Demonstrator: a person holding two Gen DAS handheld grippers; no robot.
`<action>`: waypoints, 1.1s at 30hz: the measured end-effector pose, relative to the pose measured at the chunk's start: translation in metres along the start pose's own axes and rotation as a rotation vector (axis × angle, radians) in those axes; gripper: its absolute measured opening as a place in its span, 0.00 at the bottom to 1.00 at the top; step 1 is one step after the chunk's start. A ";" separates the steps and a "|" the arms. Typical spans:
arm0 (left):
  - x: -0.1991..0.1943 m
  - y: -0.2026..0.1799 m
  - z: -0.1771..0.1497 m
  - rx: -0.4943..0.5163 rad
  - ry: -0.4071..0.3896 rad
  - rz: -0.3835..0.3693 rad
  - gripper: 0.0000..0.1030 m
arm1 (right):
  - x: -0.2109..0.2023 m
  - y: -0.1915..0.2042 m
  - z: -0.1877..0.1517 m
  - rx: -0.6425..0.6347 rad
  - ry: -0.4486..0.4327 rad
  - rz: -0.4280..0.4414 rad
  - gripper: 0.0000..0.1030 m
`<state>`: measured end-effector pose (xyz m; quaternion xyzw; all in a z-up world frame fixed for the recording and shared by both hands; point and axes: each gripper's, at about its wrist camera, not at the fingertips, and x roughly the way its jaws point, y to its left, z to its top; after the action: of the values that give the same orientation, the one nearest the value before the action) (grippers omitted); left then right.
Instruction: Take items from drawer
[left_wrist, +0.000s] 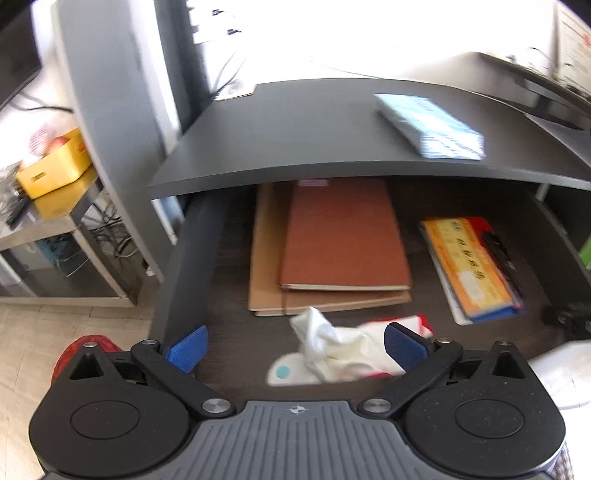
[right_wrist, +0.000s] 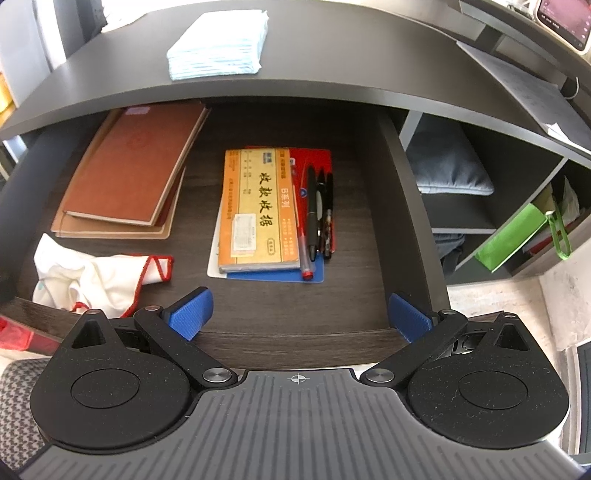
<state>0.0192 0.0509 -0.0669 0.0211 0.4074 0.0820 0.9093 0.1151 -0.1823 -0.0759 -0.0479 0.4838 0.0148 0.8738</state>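
Note:
The dark wood drawer (right_wrist: 295, 336) is pulled out under the desk top (right_wrist: 332, 74). In it lie stacked brown notebooks (right_wrist: 136, 173) (left_wrist: 343, 236), a yellow receipt book (right_wrist: 258, 210) (left_wrist: 469, 266) on red and blue cards, several pens (right_wrist: 319, 210) and a white cloth with red trim (right_wrist: 99, 277) (left_wrist: 347, 347). My left gripper (left_wrist: 295, 347) is open, low over the cloth at the drawer's front. My right gripper (right_wrist: 299, 314) is open and empty above the drawer's front edge, near the receipt book.
A pack of blue face masks (right_wrist: 221, 40) (left_wrist: 432, 125) lies on the desk top. Open shelves with a green bag (right_wrist: 517, 236) stand to the right. A yellow box (left_wrist: 55, 166) sits on a low side table to the left.

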 end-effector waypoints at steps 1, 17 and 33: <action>0.005 0.002 0.000 -0.004 0.013 0.011 0.99 | 0.000 0.000 0.000 0.000 0.001 0.003 1.00; 0.042 0.008 0.001 -0.002 0.081 -0.039 0.99 | 0.013 -0.005 0.056 0.058 -0.026 0.075 0.99; 0.050 0.014 -0.004 -0.008 0.137 -0.024 0.98 | 0.133 0.022 0.117 0.016 0.014 0.160 0.95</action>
<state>0.0478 0.0725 -0.1051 0.0069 0.4686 0.0740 0.8803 0.2834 -0.1516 -0.1282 -0.0025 0.4921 0.0803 0.8668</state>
